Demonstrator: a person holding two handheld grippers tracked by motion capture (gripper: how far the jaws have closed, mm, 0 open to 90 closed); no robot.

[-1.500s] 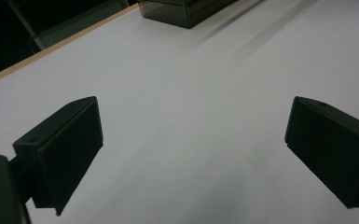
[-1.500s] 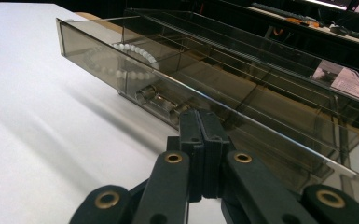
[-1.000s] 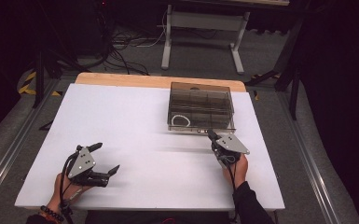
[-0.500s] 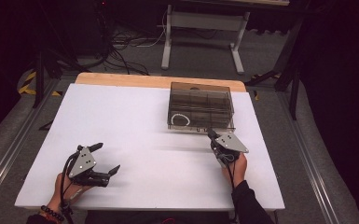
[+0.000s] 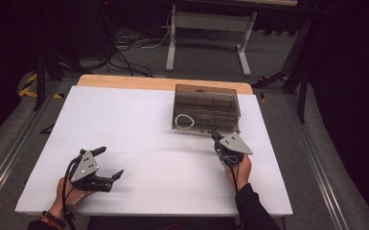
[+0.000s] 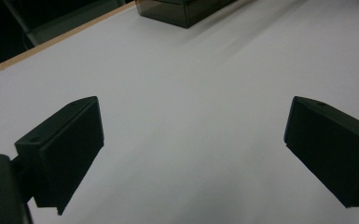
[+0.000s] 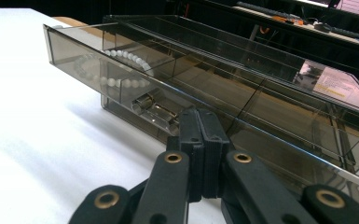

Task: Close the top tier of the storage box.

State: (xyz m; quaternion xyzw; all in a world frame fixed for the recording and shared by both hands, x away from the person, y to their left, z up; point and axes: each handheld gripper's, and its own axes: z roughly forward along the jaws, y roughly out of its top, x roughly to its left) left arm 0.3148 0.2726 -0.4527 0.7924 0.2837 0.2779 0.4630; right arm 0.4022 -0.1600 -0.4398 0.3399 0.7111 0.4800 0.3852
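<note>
Starting at your left, the left gripper (image 5: 110, 162) lies on the white table (image 5: 139, 124) at about eight o'clock in the high view. Its jaws are spread wide with nothing between them, and the left gripper view has bare tabletop between the two black pads (image 6: 70, 149). Moving right, the middle of the table holds nothing. At about one o'clock stands the smoked clear drawer box (image 5: 206, 103). One shallow drawer (image 7: 74, 51) is pulled part of the way out toward you, and a white bead bracelet (image 5: 184, 121) lies curled in that drawer's left-hand compartment. Farther right, at about four o'clock, your right gripper (image 5: 215, 136) has its jaws pressed together on nothing. Its tip points toward eleven o'clock, close to the front of the box near its right corner. From the right gripper view you cannot tell whether the tip touches the front, only that it is just short of it or against it, below the open drawer's level. Against the pictures from a second ago, nothing has shifted: both hands sit where they were, the drawer stands out as far as it did, and the bracelet has not stirred. That reads as a pause, not a stroke. With the jaws shut and level with the front, you seem placed to nudge a drawer, not to pick up the beads. To lift the bracelet you would first need to spread the jaws and come over the drawer's front wall.
</note>
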